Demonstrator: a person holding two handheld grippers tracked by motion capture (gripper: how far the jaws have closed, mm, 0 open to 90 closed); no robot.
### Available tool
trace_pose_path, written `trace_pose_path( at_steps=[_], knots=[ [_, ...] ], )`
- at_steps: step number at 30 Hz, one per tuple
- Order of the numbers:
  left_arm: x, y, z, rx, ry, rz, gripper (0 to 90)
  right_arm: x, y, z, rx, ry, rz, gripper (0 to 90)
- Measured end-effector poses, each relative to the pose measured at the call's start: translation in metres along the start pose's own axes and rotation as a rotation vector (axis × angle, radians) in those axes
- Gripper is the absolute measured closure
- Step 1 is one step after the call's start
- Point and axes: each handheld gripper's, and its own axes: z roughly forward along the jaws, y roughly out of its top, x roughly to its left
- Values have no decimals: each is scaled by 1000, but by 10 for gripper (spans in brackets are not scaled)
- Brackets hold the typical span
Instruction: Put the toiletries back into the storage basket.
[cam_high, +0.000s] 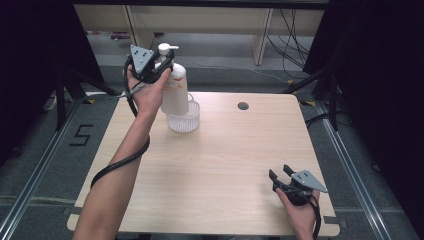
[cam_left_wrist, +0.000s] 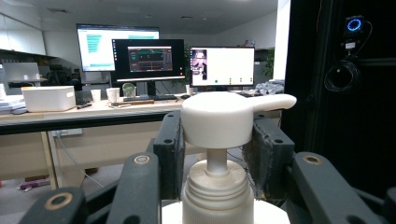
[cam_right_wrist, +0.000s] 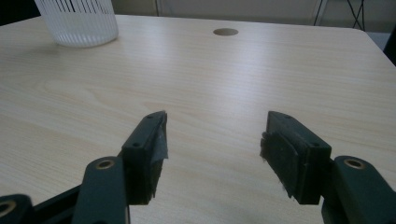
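Left claw (cam_high: 159, 64) clamped on pump bottle (cam_high: 175, 90) at neck, just under pump head; bottle upright in clear ribbed cup (cam_high: 184, 120) at desk (cam_high: 220, 165) far-left; right claw (cam_high: 281, 174) released, empty, low over desk near-right.

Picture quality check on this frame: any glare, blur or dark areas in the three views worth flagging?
High view: even light on the table, black curtains on both sides lose detail. Left gripper view: the pump bottle close up is soft, and the lit monitors behind are bright, the right side dark. Right gripper view: a pale sheen across the tabletop, and the white basket is cropped.
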Motion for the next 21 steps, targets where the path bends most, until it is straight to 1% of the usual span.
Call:
trace_pose_path(
  at_steps=[1,3,8,10,21],
  knots=[
    [-1,-1,0,7,4,-15,592,-1,0,0,5,-4,-14,402],
    [-1,-2,3,10,0,-15,592,-1,0,1,-16,-5,-9,402],
    [0,-5,8,22,0,-22,592,-1,0,1,-18,0,-12,402],
    [0,-7,10,27,-2,-21,592,-2,1,-1,4,12,-7,402],
    [-1,-11,19,37,-7,-24,592,-2,0,-1,2,12,-7,401]
  ],
)
